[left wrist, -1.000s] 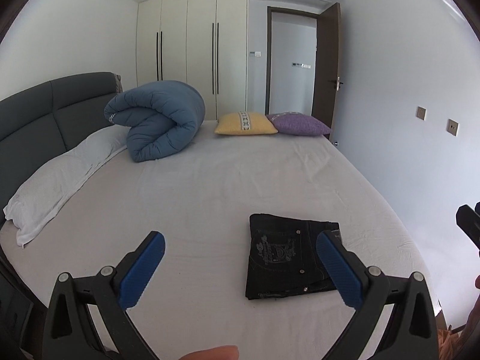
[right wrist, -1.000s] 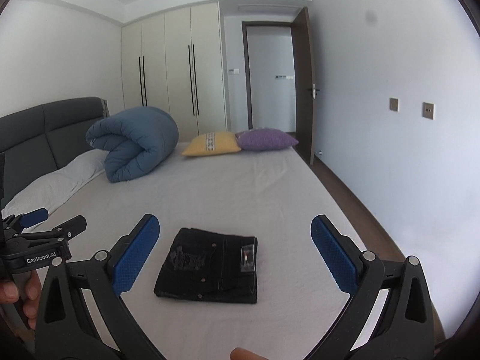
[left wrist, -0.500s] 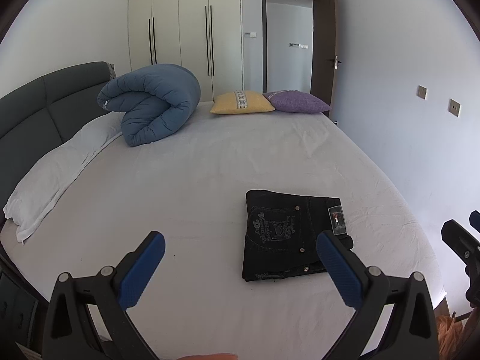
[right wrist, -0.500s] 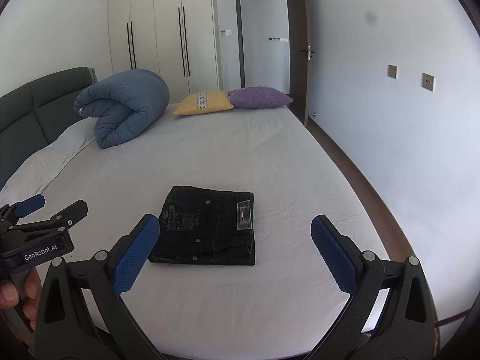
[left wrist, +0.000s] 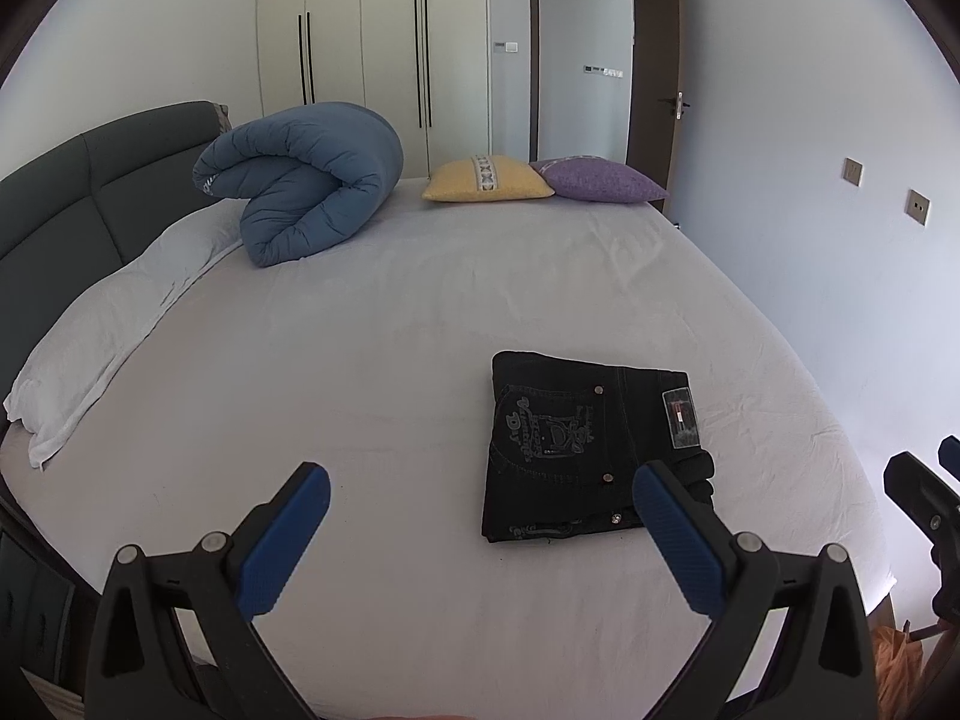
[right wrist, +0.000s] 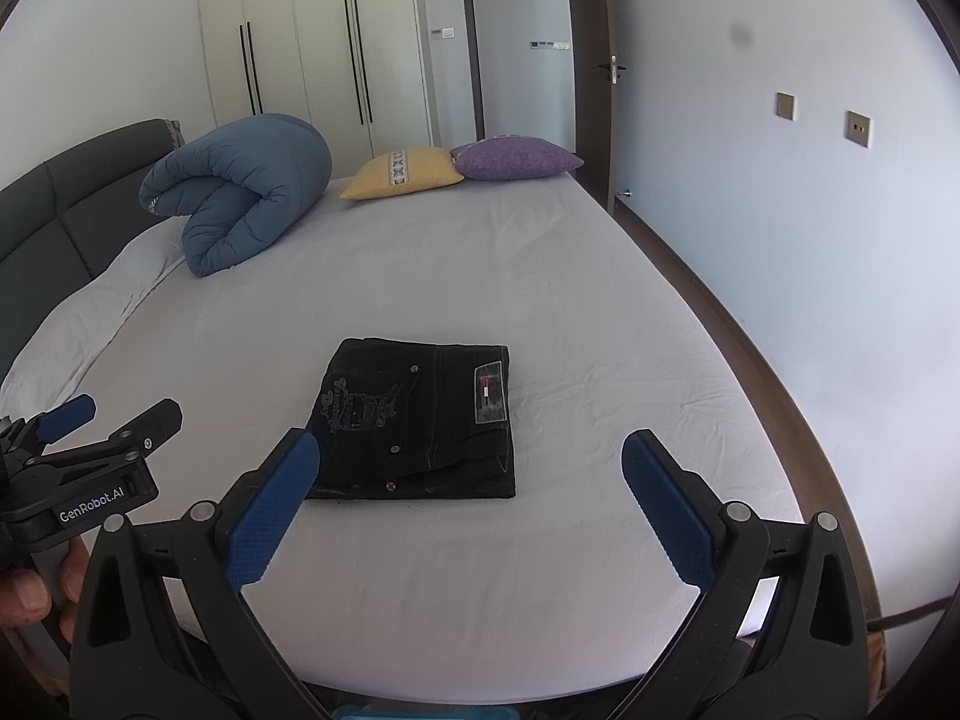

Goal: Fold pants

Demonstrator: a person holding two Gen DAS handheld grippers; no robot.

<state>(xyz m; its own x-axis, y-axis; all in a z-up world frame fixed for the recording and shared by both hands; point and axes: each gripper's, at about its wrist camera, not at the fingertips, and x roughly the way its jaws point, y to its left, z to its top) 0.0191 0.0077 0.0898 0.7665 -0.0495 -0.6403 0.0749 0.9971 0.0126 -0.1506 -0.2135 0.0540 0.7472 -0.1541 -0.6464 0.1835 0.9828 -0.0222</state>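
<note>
Black pants [left wrist: 576,450] lie folded into a compact rectangle on the white bed [left wrist: 390,330], back pocket embroidery and a label facing up. They also show in the right wrist view [right wrist: 420,414]. My left gripper [left wrist: 480,498] is open and empty, held above the bed's near edge, left of the pants. My right gripper [right wrist: 471,468] is open and empty, held above the bed just in front of the pants. The left gripper also shows in the right wrist view [right wrist: 96,420] at the left edge.
A rolled blue duvet [left wrist: 306,180], a yellow cushion [left wrist: 486,180] and a purple cushion [left wrist: 600,180] sit at the far side of the bed. A white pillow [left wrist: 108,324] lies along the grey headboard [left wrist: 78,192]. A wall [right wrist: 840,240] runs along the right.
Both grippers have risen and tilted down, so the folded pants sit higher and fuller in both views. The pants have not moved. Both grippers stay open.
</note>
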